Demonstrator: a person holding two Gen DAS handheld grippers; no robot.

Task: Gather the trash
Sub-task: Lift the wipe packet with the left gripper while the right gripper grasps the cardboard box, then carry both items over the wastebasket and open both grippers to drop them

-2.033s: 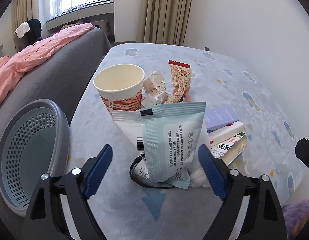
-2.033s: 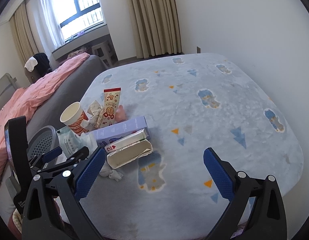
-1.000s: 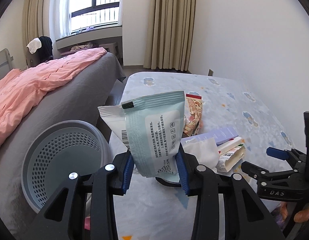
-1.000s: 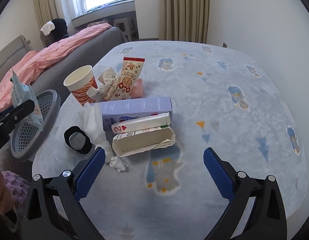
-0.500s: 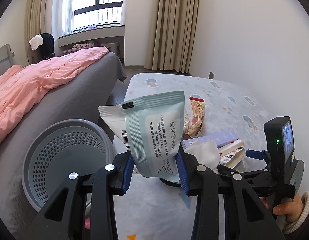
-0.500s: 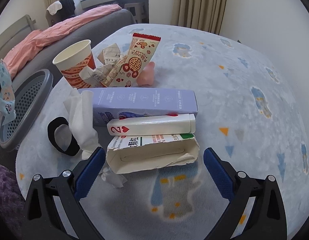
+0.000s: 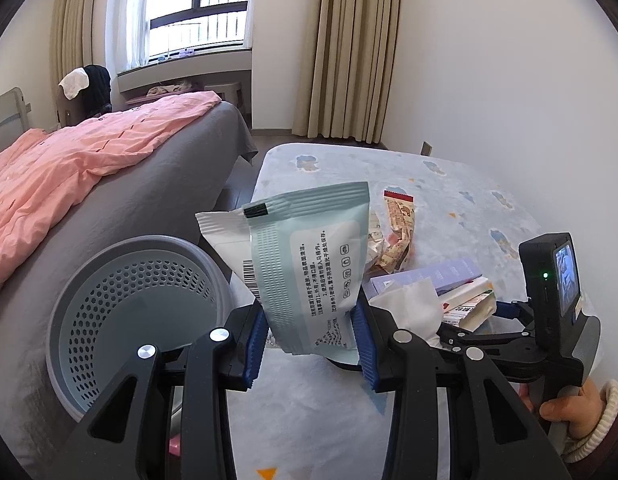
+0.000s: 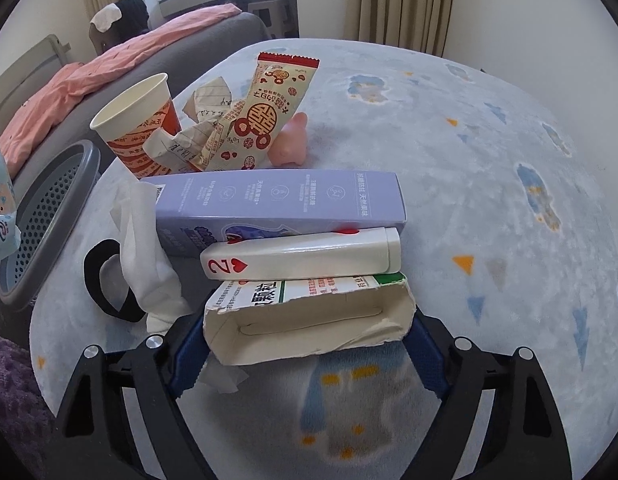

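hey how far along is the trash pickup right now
Nothing visibly binned: the basket looks empty. In hand: the left gripper holds the wet-wipe pack; the right gripper's jaws straddle the torn carton. Left: cup, snack wrapper, tissue, boxes.

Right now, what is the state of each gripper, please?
Left gripper: shut on the wipes packet, held above the table.
Right gripper: around the torn carton; grip cannot be told.

The right gripper (image 8: 307, 354), open wide and well back from the pile two seconds ago, now straddles the torn white carton (image 8: 309, 320). The left gripper (image 7: 309, 344) now holds the teal wipes packet (image 7: 309, 264) up off the blue blanket (image 7: 449, 184), beside the perforated basket (image 7: 137, 316).
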